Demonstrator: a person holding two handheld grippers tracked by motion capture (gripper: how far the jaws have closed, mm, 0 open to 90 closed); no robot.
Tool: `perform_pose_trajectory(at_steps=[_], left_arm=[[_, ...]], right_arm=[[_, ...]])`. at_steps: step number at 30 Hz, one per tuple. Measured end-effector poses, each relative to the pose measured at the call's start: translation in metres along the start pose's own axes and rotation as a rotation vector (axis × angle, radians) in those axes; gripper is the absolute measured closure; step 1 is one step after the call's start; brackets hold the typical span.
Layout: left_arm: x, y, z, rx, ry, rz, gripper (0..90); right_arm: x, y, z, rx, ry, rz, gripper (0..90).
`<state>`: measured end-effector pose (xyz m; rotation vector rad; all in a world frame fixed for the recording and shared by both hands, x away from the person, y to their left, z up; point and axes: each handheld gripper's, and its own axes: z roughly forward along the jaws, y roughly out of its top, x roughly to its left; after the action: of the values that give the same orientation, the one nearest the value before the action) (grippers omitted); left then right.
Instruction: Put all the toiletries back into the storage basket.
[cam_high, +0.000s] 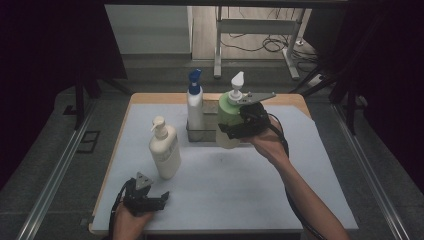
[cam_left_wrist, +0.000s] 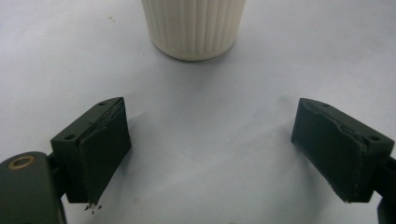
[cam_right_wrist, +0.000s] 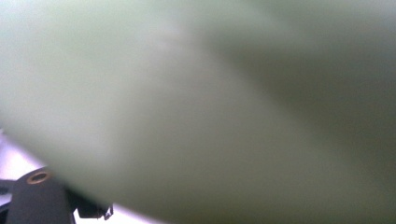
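Right gripper (cam_high: 234, 131) at frame centre, jaws clamped on green pump bottle (cam_high: 227, 114) by rack (cam_high: 200, 134); left gripper (cam_high: 155, 200) lower left on counter (cam_high: 225, 180), jaws wide, empty, facing cream bottle (cam_high: 164, 150)

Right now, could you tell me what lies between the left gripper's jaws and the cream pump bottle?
Nothing: in the left gripper view, only bare white table cover separates the open left gripper from the cream pump bottle.
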<state>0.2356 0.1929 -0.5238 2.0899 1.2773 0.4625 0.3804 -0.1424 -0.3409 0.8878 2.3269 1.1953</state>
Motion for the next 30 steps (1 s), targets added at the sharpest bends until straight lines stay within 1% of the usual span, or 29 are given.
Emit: perform_pose_trajectory(at_steps=[4,9,17,24,30], left_arm=[[0.000,0.000,0.000,0.000,0.000,-0.001,11.0],[0.000,0.000,0.000,0.001,0.000,-0.001,10.9],[0.000,0.000,0.000,0.001,0.000,0.000,10.9],[0.000,0.000,0.000,0.002,0.000,0.000,10.9],[0.000,0.000,0.000,0.002,-0.001,0.000,10.9]], right_arm=[[-0.006,0.005,0.003,-0.013,-0.027,0.011,12.4],[-0.014,0.009,0.008,-0.017,-0.048,0.031,12.4],[-0.024,0.014,0.016,-0.009,-0.090,0.048,12.5],[-0.033,0.017,0.025,-0.013,-0.120,0.066,12.5],[-0.039,0.019,0.033,-0.003,-0.143,0.066,12.5]])
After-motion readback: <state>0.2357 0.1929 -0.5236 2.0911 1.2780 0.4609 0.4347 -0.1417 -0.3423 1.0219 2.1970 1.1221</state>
